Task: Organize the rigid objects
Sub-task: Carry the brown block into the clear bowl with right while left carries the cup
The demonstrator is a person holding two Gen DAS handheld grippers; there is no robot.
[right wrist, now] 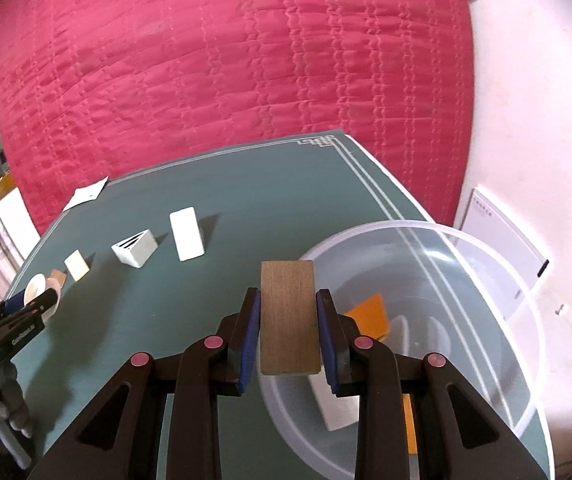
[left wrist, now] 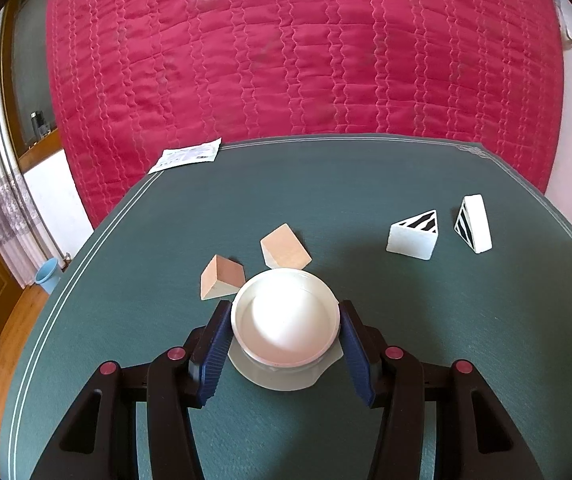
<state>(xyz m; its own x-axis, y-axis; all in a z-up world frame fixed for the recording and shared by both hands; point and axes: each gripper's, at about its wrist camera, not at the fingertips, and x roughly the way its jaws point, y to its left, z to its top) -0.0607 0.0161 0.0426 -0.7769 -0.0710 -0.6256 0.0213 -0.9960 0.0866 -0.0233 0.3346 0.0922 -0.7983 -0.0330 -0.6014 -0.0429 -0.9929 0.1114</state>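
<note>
My left gripper (left wrist: 286,320) is shut on a small white round cup (left wrist: 285,318) just above the green table mat (left wrist: 365,184). Two wooden wedge blocks (left wrist: 222,277) (left wrist: 285,247) lie just beyond it. Two white wedges with black stripes (left wrist: 413,235) (left wrist: 473,223) stand to the right. My right gripper (right wrist: 288,312) is shut on a brown wooden block (right wrist: 289,316) held over the rim of a clear plastic bowl (right wrist: 517,300). An orange piece (right wrist: 369,314) and a white piece (right wrist: 337,412) lie in the bowl.
A red quilted bed (left wrist: 305,48) lies beyond the table. A white paper (left wrist: 188,155) sits at the table's far left corner. In the right wrist view the left gripper (right wrist: 30,300) shows at the left, and a white board (right wrist: 501,248) leans on the wall.
</note>
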